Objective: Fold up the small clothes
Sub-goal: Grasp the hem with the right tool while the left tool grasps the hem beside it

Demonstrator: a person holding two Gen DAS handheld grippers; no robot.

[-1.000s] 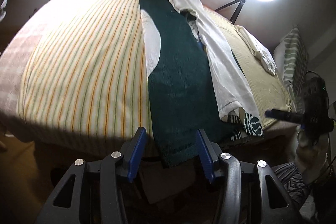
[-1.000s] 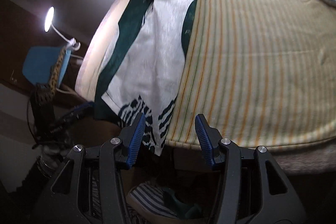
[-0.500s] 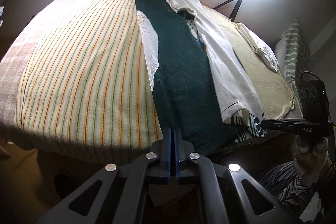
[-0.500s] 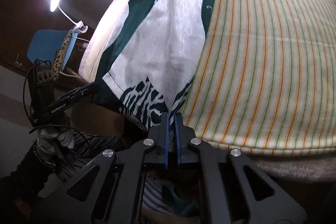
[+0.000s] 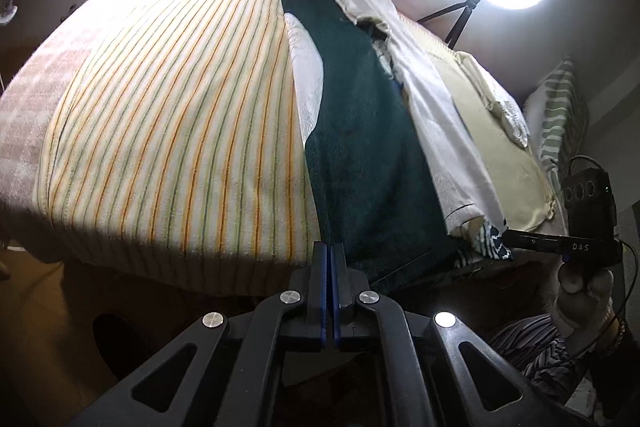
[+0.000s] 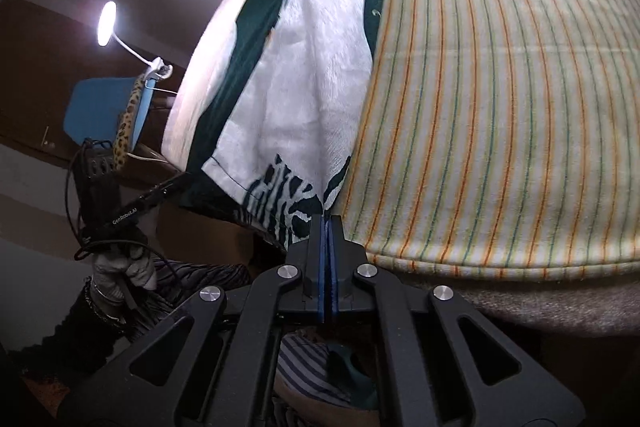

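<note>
Tongs left [image 5: 330, 247] and right [image 6: 329, 219] pinch the garment's [image 5: 360, 131] near hem at the bed [image 5: 168, 115] edge.

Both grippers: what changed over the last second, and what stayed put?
The left gripper and right gripper were open a second ago; each moved in and shut on the near hem of the green-and-white garment, left on the green corner, right on the zebra-print corner. The garment still lies flat on the striped bedspread.
</note>
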